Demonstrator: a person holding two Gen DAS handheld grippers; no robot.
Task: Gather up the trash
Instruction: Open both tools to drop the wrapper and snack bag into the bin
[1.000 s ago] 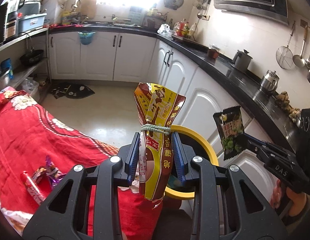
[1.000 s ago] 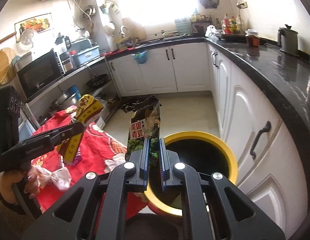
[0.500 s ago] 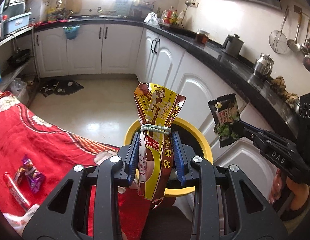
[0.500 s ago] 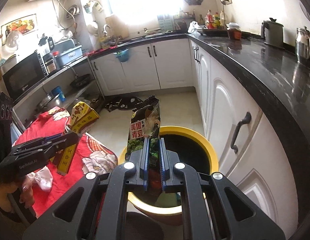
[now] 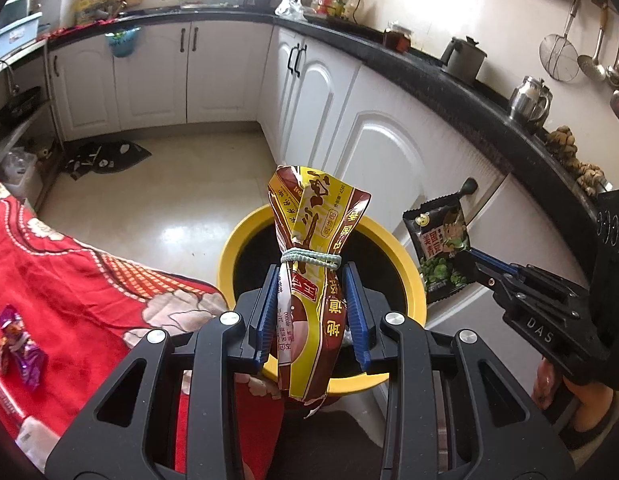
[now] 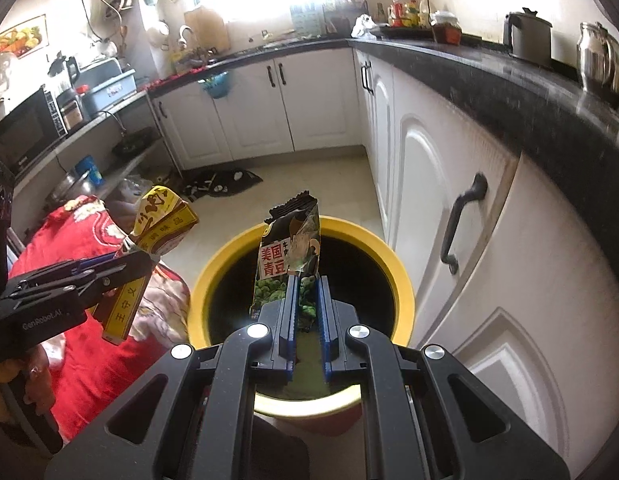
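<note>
My left gripper (image 5: 311, 304) is shut on a yellow and brown snack bag (image 5: 313, 264) tied with a green band, held over the yellow-rimmed trash bin (image 5: 229, 248). In the right wrist view that bag (image 6: 157, 228) hangs just left of the bin's rim (image 6: 401, 280). My right gripper (image 6: 307, 312) is shut on a small black green-pea packet (image 6: 289, 256), directly above the bin's dark opening. The same packet (image 5: 441, 248) shows in the left wrist view, at the bin's right edge, pinched by the right gripper (image 5: 469, 262).
A table with a red flowered cloth (image 5: 69, 280) stands left of the bin and bears purple candy wrappers (image 5: 19, 344). White cabinets (image 6: 449, 200) under a black counter (image 6: 509, 80) close in on the right. Pale floor (image 5: 149, 192) lies beyond the bin.
Both grippers have come down and closer to the bin with their packets still gripped. The bin's opening now fills more of each view, and the red table has slid off to the left.
</note>
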